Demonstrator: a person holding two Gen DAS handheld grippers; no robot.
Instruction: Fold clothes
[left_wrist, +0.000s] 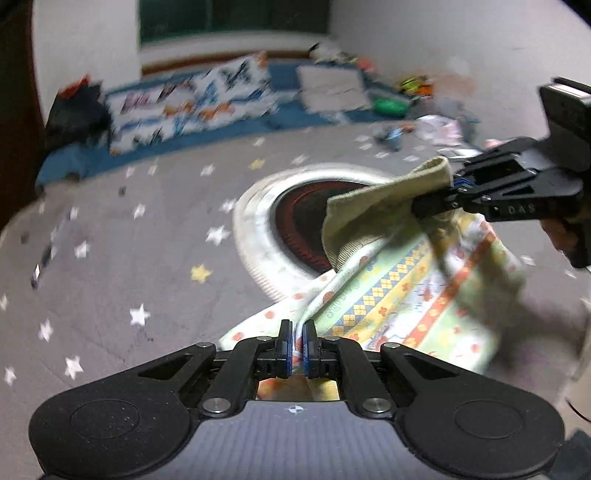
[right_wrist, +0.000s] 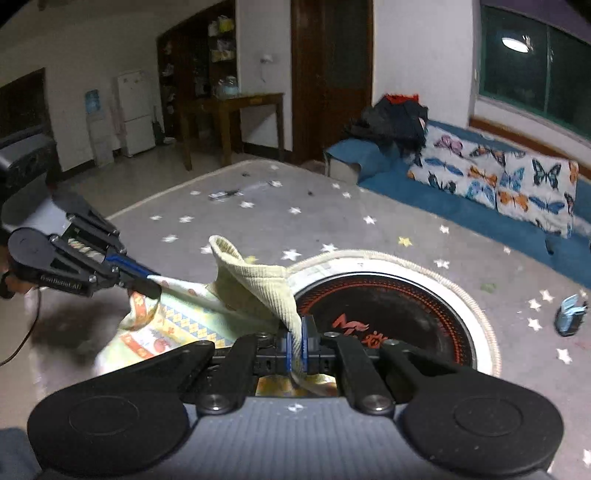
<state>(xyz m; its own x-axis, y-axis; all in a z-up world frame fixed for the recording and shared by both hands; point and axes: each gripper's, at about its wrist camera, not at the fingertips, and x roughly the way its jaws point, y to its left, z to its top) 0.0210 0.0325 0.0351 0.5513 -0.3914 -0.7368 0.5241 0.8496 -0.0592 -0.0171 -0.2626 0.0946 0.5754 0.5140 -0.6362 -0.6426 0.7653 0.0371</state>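
Garment (left_wrist: 413, 295): small patterned kids' piece, held up between both grippers over the grey star-print mat (left_wrist: 129, 229). Left gripper (left_wrist: 295, 343) jaws closed on a fabric edge, cloth pinched between the blue pads and bunched behind them. Right gripper (right_wrist: 294, 345) jaws closed on the ribbed cream cuff (right_wrist: 258, 284), which stands up in a peak just past the fingertips. In the left wrist view the right gripper (left_wrist: 436, 201) enters from the right with that cuff folded over its tip; in the right wrist view the left gripper (right_wrist: 147, 286) enters from the left, clamped on the printed edge.

Fabric: pale green and yellow with orange bands, diamond checks, small orange motifs. It sags between the 2 grip points, creased, partly blurred.

Under and beyond it: round mat (right_wrist: 406, 314), black centre with red lettering, white rim. Farther out: blue floor cushion (right_wrist: 461, 214) with butterfly-print pillows (right_wrist: 517, 184), dark clothes pile (right_wrist: 395, 118), wooden table (right_wrist: 229, 107), white fridge (right_wrist: 135, 110), green-framed window (right_wrist: 532, 62).
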